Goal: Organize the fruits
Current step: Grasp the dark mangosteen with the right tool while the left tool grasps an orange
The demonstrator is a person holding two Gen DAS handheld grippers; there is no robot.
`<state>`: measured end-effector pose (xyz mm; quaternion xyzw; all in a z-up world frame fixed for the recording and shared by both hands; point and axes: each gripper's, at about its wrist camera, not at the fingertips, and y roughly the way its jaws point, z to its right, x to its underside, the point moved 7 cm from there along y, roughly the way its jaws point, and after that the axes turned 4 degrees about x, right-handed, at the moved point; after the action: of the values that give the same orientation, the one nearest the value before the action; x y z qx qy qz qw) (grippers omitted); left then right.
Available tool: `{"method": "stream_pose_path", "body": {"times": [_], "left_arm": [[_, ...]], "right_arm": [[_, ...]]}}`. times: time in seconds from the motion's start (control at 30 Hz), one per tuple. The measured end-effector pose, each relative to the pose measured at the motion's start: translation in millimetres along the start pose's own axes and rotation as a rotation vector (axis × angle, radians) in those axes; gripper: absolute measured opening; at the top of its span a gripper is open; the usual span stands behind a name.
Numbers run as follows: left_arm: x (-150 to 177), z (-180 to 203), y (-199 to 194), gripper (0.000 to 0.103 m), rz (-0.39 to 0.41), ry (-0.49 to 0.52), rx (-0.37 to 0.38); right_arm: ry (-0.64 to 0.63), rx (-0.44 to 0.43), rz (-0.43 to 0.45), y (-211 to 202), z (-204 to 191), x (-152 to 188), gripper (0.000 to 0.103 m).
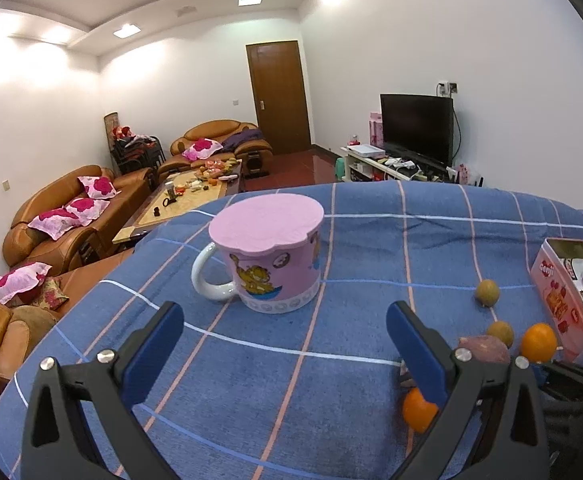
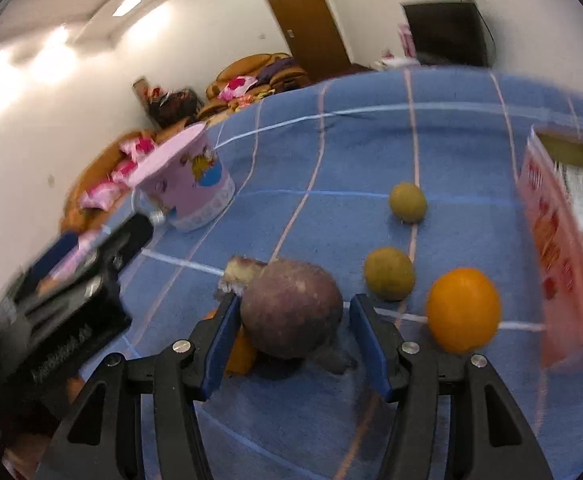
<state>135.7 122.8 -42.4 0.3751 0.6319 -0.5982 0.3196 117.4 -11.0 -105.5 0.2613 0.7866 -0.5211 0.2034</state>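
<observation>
A home living room: leather sofas (image 1: pixel 71 216), coffee table (image 1: pixel 187 196), television (image 1: pixel 417 128), wooden door (image 1: pixel 279 96).

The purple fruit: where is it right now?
In the right wrist view the purple fruit sits on the blue checked cloth between the open right gripper fingers, left of a greenish fruit.

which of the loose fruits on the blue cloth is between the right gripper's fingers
The large round purple-brown fruit, sitting between the open right gripper. The two small green-brown fruits and the orange lie outside it, toward the pink box.
</observation>
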Motion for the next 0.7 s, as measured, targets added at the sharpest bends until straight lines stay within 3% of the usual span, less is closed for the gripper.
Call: {"method": "stream_pose_path", "body": {"times": [0.2, 0.33, 0.47, 0.53, 0.57, 0.7], "left_arm": [[0, -1, 0, 0.103, -0.009, -0.003, -0.003], [1, -3, 0, 0.103, -0.019, -0.027, 0.029], [0, 0, -3, 0.103, -0.031, -0.081, 0.154], [1, 7, -5, 0.096, -0.046, -0.092, 0.231], [2, 16, -6, 0.093, -0.065, -0.086, 0.298], [14, 49, -5, 0.085, -0.142, 0.005, 0.418]], "right_arm": [[-0.067, 0.041, 0.007, -4, -6, 2, 0.051], [-0.093, 0.101, 0.071, -21, -1, 2, 0.051], [-0.120, 0.135, 0.194, -60, 6, -4, 0.051], [-0.148, 0.172, 0.252, -78, 10, -3, 0.051], [-0.160, 0.196, 0.275, -85, 13, -2, 0.051], [-0.167, 0.232, 0.303, -101, 26, 1, 0.051]]}}
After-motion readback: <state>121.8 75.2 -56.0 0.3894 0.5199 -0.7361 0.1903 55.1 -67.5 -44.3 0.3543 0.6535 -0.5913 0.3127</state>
